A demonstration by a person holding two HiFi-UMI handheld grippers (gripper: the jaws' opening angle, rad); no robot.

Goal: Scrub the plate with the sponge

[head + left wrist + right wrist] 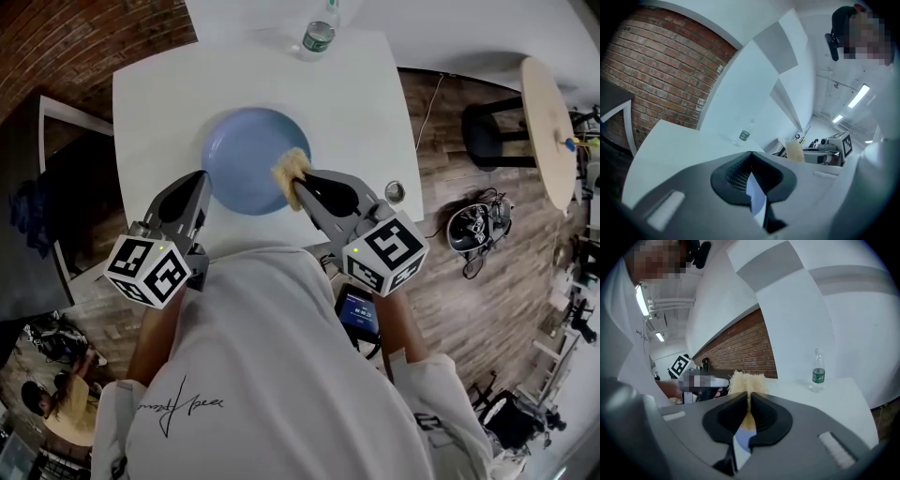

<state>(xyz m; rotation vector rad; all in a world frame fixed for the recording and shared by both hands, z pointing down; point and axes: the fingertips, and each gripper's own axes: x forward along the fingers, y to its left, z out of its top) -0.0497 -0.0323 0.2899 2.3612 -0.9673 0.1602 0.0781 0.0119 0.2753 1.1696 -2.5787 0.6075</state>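
Head view: white table seen from above, with the person's shoulders filling the lower part.
plate: blue and round. It lies flat on the table near the front edge, about midway between the left and right edges.
sponge: yellow and frayed, over the plate's right front rim. Whether it presses on the plate cannot be told.
right gripper: jaws pinching the sponge, whose ragged end stands out past the tips. It reaches in over the table's front edge, right of centre.
left gripper: jaws pressed together. In the head view its tip sits at the plate's left rim, and its body is over the bare table towards the front left corner. Whether the rim is caught between the pads cannot be told.
bottle: clear with a green label, upright at the back edge, well apart from the plate.
spacing: the two grippers flank the plate and are not touching each other.
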